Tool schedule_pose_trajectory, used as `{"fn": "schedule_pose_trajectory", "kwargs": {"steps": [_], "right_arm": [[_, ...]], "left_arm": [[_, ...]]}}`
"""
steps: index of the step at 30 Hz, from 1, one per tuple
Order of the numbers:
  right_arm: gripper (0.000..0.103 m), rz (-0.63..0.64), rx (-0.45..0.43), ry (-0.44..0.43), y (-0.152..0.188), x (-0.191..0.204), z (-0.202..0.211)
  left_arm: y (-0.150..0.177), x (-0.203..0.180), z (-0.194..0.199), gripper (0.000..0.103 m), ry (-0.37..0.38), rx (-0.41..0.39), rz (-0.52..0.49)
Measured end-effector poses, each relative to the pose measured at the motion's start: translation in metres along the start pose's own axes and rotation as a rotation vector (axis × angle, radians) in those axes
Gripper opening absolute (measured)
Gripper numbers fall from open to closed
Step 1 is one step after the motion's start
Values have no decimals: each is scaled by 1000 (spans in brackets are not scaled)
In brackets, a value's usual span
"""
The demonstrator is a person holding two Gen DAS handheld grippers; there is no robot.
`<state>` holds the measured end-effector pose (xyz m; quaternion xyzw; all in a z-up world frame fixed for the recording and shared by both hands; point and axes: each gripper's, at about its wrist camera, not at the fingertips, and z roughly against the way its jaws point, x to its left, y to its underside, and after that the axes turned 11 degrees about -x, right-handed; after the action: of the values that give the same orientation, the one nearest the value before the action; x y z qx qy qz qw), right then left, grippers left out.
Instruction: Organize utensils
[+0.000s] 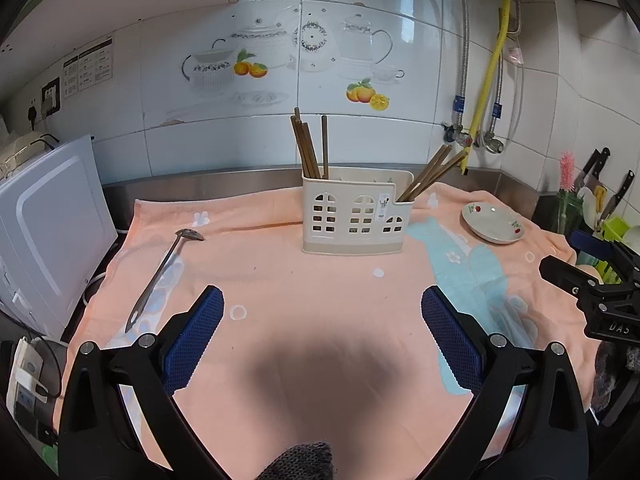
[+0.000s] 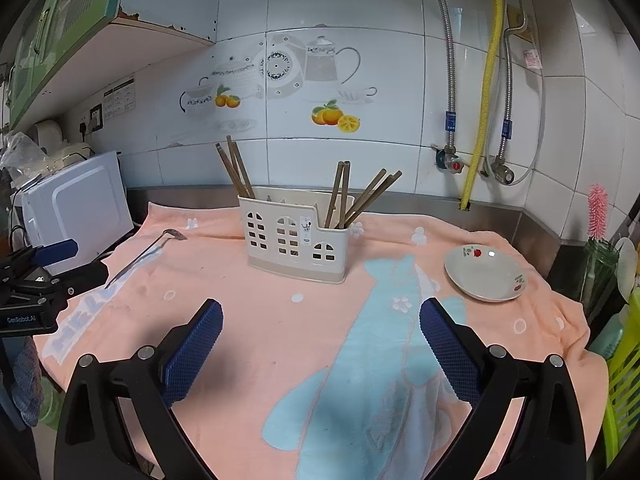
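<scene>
Standing by the tabletop (image 1: 280, 184), I watch both claws hang over the peach towel (image 1: 304, 300) with nothing in them. The left claw (image 1: 322, 306) has its blue pads spread wide apart, and the right claw (image 2: 321, 320) is spread just the same, pinching nothing.

One loose utensil is left out, as far as I can see: a metal ladle (image 1: 160, 276) lying flat on the towel. Its small bowl points toward the tiled wall and its handle runs back toward the near edge, slanting a little to the left as it comes. It lies to the left of the left claw, the handle end just beside that claw's left finger, and it is well apart from the right claw, which hovers over the blue fish pattern on the other side.

Ahead of both claws stands the cream utensil holder (image 1: 356, 220), upright near the back of the towel, with wooden chopsticks (image 1: 310, 148) already standing in two of its compartments. A small white dish (image 1: 492, 224) with red flowers sits off to the right, near the right claw's side.

My guess is that the ladle is the piece to go next, and the left claw is plainly the nearer one. It would have to swing left and turn across the handle's long line to close on it.
</scene>
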<state>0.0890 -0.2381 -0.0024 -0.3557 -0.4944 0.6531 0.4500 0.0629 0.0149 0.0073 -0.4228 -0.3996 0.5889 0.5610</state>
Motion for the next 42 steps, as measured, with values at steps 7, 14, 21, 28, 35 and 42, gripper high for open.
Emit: {"fn": "schedule_pose_trajectory", "kwargs": {"steps": [7,14,21,28,35,42], "right_arm": [[96,-1,10,-5,2,3,-3],[96,-1,10,-8,3,4,-3],[96,0,13,-12,3,6,-3],[96,0,16,-15,4,8,-4],[96,-1,20,-19,5,9,-6],[96,-1,24,-24,6,10,-9]], "left_arm": [[2,2,0,98,-1,4,8],[3,3,-1,98,-1,6,11],[5,4,-1,98,1,10,14],[7,3,-2,98,2,14,14],[9,2,-3,98,3,18,17],[11,3,-5,98,2,26,22]]}}
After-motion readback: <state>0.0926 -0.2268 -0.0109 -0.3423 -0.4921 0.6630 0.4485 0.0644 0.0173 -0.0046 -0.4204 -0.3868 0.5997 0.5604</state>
